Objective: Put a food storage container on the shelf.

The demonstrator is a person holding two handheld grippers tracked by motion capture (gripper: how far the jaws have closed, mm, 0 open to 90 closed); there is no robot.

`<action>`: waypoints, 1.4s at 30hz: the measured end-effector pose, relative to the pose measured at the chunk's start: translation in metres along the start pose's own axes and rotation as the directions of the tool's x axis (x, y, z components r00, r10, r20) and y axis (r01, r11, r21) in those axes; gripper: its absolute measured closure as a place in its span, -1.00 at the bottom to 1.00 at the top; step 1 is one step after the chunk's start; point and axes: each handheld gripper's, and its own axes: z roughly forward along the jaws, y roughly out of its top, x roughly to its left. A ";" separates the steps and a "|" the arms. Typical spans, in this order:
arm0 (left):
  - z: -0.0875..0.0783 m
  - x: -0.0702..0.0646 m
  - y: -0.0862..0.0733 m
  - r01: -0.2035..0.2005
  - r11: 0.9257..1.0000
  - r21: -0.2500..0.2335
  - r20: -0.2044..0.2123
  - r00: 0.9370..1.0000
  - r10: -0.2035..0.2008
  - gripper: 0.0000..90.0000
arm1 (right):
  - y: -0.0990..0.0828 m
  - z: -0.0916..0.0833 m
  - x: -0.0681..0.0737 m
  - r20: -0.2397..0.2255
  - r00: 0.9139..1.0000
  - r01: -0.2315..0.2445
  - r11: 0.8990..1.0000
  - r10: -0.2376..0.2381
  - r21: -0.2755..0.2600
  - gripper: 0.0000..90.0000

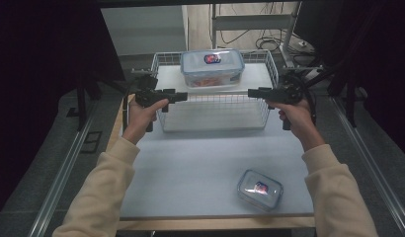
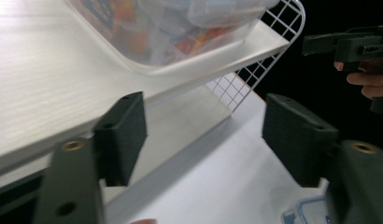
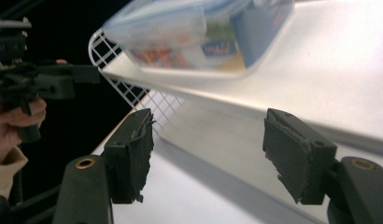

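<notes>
A white wire rack (image 1: 215,98) stands at the back of the table, and its upper shelf (image 2: 49,93) carries a clear lidded food container (image 1: 212,66) with colourful contents. My left gripper (image 1: 183,95) is level at the rack's left end and points inward. Its jaws stand open, with the shelf's edge just ahead of them (image 2: 203,135). My right gripper (image 1: 251,92) mirrors it at the rack's right end, open (image 3: 208,154), facing the shelf (image 3: 320,70) and the container (image 3: 203,32). Neither gripper holds anything. Each gripper view shows the other gripper beyond the rack (image 2: 313,44) (image 3: 89,74).
A smaller clear lidded container (image 1: 260,189) lies on the white tabletop (image 1: 190,163) at the front right, and its corner shows in the left gripper view (image 2: 306,212). Dark curtains flank the table. Metal rails run along both sides.
</notes>
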 end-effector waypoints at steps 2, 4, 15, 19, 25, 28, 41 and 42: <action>0.006 -0.003 -0.001 -0.030 0.999 0.012 -0.021 0.999 0.031 0.03 | -0.006 0.001 -0.001 0.000 1.000 0.008 1.000 -0.008 0.011 -0.27; 0.014 -0.003 0.002 -0.054 0.998 0.033 -0.032 0.998 0.055 0.30 | -0.010 0.002 -0.001 0.002 1.000 0.011 1.000 -0.011 0.019 -0.28; 0.047 -0.001 0.030 -0.069 0.997 0.035 -0.090 0.993 0.072 0.99 | -0.022 -0.005 -0.002 -0.016 1.000 0.015 1.000 -0.014 0.022 -0.28; 0.052 0.000 0.034 -0.063 0.998 0.031 -0.103 0.993 0.066 0.99 | -0.026 -0.010 -0.002 -0.026 1.000 0.013 1.000 -0.012 0.025 -0.29; 0.054 0.006 0.034 -0.036 0.999 0.034 -0.098 0.994 0.039 1.00 | -0.029 -0.014 -0.003 -0.040 0.999 0.007 1.000 -0.006 0.025 -0.29; 0.052 0.003 0.033 -0.041 0.998 0.039 -0.089 0.995 0.044 0.99 | -0.030 -0.014 -0.002 -0.046 0.999 0.014 1.000 -0.012 0.025 -0.29; 0.013 -0.022 -0.006 -0.096 0.995 0.024 -0.031 0.995 0.097 1.00 | -0.052 -0.037 0.010 -0.069 0.997 0.040 0.999 -0.040 -0.005 -0.30; 0.010 -0.025 -0.013 -0.105 0.994 0.030 -0.027 0.994 0.106 1.00 | -0.055 -0.039 0.010 -0.066 0.997 0.044 0.999 -0.045 -0.004 -0.30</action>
